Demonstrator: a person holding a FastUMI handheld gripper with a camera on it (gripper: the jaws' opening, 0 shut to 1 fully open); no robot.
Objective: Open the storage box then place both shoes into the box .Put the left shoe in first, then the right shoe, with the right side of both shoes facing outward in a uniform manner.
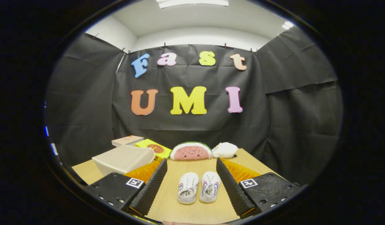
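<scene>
Bright and even all over, lit from a ceiling lamp (192, 2) straight overhead and a smaller one (287, 25) off to the side. Soft, short shadows under the shoes (198, 187) on the tabletop (192, 206). Slight shine on the wood. Strong fisheye bend: wall (86, 103) and cloth folds curved near the rim. Sharp in the middle, a bit soft at the rim. Tool (192, 184) spread wide, fingers crisp, ridges plain.

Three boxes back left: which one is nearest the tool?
The big pale storage box, lid shut, just beyond one finger of the open tool. The yellow box and small flat box sit behind it.
</scene>
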